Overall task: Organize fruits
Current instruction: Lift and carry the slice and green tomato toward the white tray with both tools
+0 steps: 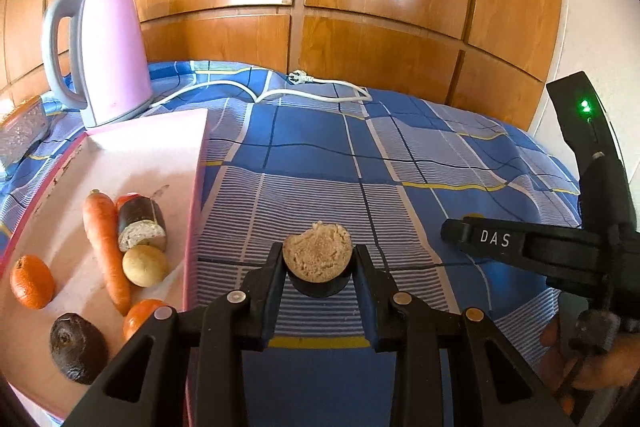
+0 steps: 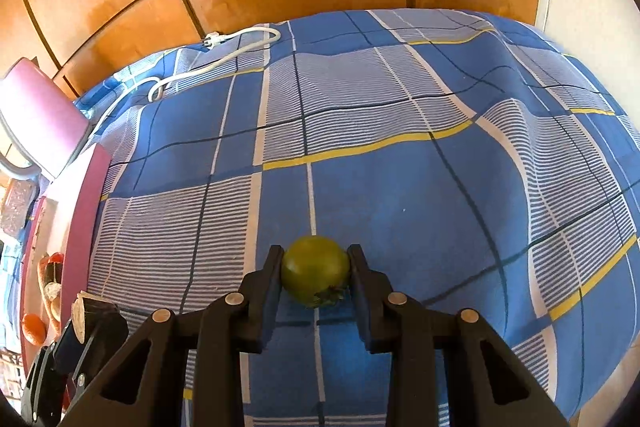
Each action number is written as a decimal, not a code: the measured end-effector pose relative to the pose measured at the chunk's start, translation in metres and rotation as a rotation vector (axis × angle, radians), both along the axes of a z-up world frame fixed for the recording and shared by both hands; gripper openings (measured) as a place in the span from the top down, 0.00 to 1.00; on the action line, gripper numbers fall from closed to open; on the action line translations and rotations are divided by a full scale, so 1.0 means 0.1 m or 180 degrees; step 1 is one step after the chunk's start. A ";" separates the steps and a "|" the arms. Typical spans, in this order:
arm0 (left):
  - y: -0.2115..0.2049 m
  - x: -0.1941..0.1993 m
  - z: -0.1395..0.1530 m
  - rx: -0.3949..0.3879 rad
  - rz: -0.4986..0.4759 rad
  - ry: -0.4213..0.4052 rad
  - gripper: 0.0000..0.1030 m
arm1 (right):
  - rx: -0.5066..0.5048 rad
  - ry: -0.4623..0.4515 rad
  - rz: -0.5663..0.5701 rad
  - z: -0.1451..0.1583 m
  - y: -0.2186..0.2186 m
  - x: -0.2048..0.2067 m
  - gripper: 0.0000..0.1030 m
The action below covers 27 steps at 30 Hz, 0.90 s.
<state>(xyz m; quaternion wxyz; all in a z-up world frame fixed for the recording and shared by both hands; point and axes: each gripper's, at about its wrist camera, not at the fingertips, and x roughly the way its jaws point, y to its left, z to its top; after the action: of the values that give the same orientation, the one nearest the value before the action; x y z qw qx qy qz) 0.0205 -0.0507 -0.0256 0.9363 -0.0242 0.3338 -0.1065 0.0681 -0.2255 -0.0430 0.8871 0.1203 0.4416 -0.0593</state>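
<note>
Green tomato (image 2: 315,271) clamped in right claw (image 2: 316,269) above blue checked bedsheet (image 2: 400,187), halved dark eggplant piece (image 1: 318,263) clamped in left claw (image 1: 318,267) just right of pink tray (image 1: 160,155).

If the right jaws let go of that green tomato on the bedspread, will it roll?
Probably somewhat: the green tomato is round and smooth, so it could roll. The checked bedspread looks soft and rumpled, which would likely stop it quickly. Its glossy skin may slip.
</note>
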 end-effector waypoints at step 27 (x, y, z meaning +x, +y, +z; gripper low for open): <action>0.40 -0.15 0.16 -0.0323 0.0368 -0.0121 0.68 | 0.0027 -0.0154 0.0478 0.04 0.29 -0.03 0.69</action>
<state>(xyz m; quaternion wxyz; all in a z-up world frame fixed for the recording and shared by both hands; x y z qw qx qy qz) 0.0058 -0.0106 -0.0095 0.9446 -0.0888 0.3083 -0.0694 0.0648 -0.1961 -0.0391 0.8990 0.0920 0.4281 0.0122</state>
